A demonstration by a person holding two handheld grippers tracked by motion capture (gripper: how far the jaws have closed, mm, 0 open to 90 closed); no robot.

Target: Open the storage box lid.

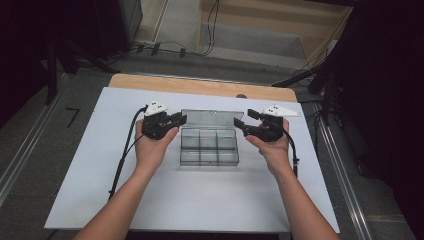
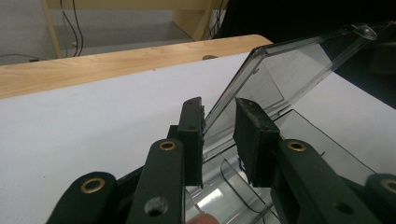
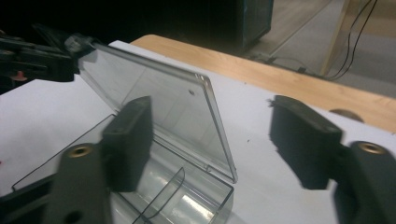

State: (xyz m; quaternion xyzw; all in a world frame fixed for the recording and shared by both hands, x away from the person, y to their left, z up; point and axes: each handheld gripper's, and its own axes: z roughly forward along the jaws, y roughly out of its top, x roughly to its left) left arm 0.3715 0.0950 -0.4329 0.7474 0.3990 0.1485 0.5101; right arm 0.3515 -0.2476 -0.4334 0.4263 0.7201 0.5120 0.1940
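Observation:
A clear plastic compartment box [image 1: 209, 150] sits mid-table with its lid [image 1: 207, 118] raised at the back. My left gripper [image 1: 181, 119] is at the lid's left edge. In the left gripper view the lid [image 2: 289, 70] runs between the jaws, and my left gripper [image 2: 219, 135] is narrowly open around that edge. My right gripper [image 1: 243, 118] stands wide open at the lid's right side. In the right gripper view it [image 3: 210, 140] straddles the lid [image 3: 154, 93] with wide gaps, above the empty compartments [image 3: 187, 205]. The left gripper [image 3: 46, 56] shows at the lid's far corner.
The box rests on a white board [image 1: 100, 175] laid over a wooden table [image 1: 200, 86]. Black cables [image 1: 122, 160] trail from both grippers toward the front. Dark stands and floor cables lie beyond the table's far edge.

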